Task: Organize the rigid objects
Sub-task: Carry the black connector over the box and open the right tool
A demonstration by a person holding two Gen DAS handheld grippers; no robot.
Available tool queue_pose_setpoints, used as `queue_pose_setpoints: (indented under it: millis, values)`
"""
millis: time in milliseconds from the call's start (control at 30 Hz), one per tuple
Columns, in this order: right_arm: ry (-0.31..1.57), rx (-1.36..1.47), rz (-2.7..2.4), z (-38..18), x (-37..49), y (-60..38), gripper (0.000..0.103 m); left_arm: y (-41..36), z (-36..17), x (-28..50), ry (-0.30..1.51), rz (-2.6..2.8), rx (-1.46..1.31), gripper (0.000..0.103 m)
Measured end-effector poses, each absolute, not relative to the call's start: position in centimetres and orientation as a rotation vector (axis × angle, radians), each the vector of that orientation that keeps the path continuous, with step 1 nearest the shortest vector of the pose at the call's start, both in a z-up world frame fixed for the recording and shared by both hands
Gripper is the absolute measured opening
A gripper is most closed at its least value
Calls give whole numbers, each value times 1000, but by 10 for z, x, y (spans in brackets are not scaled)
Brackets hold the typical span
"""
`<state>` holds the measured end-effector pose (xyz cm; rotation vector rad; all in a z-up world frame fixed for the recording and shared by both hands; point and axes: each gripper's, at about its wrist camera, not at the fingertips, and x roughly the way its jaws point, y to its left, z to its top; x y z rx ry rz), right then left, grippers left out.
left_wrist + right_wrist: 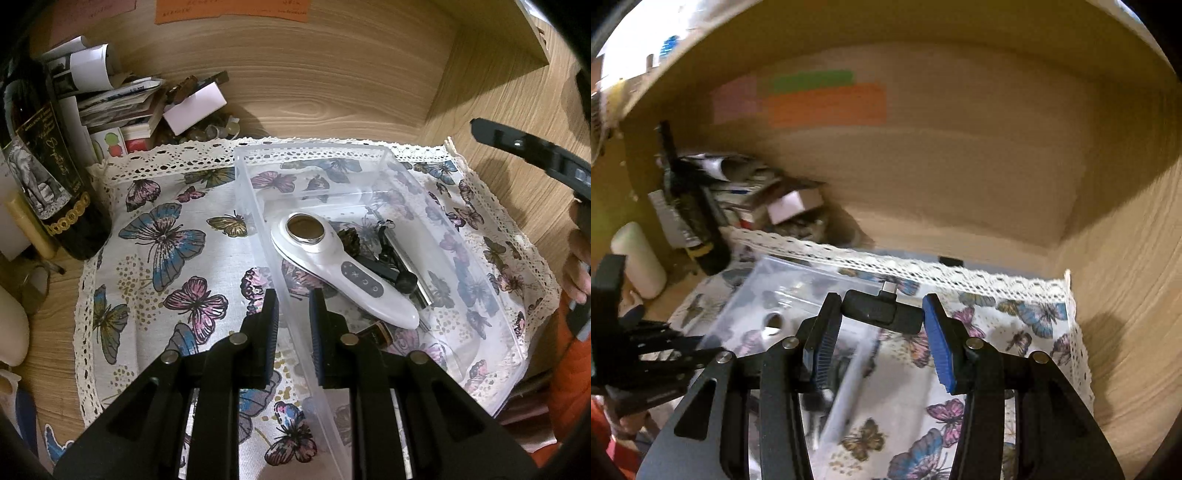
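Two hand-held grippers work here. The left hand-held gripper (293, 306) straddles the clear plastic bin's (476, 295) wall, fingers apart. The right hand-held gripper (882, 314) clamps a black angled plug adapter (882, 310).

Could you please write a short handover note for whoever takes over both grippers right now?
Left hand-held gripper: straddling the near wall of the clear plastic storage bin; grip unclear.
Right hand-held gripper: holds a small black adapter with a metal plug, raised over the butterfly-print cloth.
Done: the white handheld device with a round metal head and some dark items already lie in the bin.
Left: probably drop the adapter into the bin.
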<state>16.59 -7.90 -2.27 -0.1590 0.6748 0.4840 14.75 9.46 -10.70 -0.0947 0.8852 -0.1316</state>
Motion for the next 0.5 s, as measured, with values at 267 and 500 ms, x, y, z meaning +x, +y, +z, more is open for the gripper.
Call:
queue_pose_setpoints:
  millis: [267,500]
  values:
    - [698,-170,598,-29,150,-53,42,95,-107,147,887,-130,-91,15]
    - [767,-219,663,-52,146,-26,42,96,-106,146,882,-127,-90,15]
